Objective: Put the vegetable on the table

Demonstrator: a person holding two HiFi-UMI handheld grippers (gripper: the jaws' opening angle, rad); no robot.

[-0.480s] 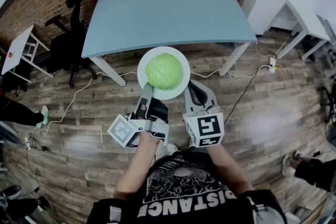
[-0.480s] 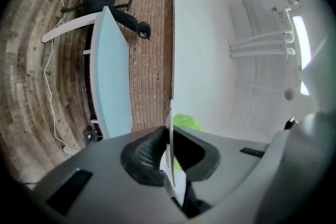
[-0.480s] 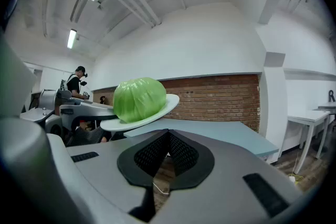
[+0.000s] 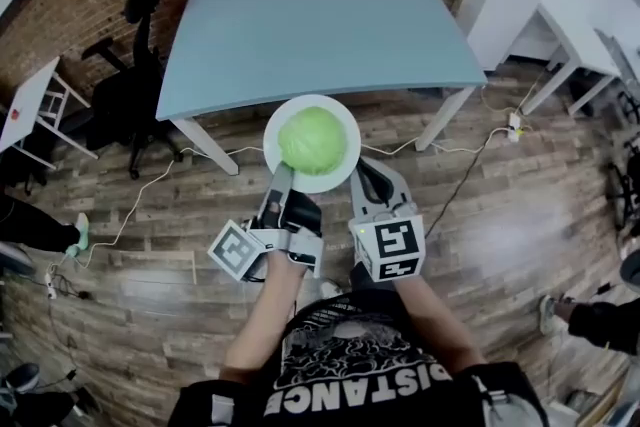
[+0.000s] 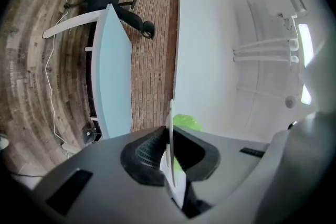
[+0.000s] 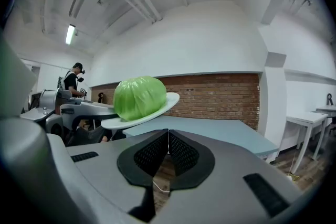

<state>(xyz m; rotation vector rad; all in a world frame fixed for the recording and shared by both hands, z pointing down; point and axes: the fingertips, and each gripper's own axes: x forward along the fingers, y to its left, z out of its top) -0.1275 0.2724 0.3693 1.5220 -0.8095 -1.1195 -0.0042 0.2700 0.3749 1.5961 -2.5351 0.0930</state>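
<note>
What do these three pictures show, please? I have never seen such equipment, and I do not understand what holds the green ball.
There is no robot here. A person holds one hand tool, a gripper, in each hand. One picture comes from a camera on the person's head, looking down. The other two come from cameras riding on the grippers, each looking along its own jaws. The left gripper has its jaws shut on the rim of a white plate. The plate carries the green ball, which looks like a cabbage. The right gripper has its jaws together, with nothing between them. Nothing lies on the blue-grey table. The plate is in the air in front of it, above the wooden floor.
</note>
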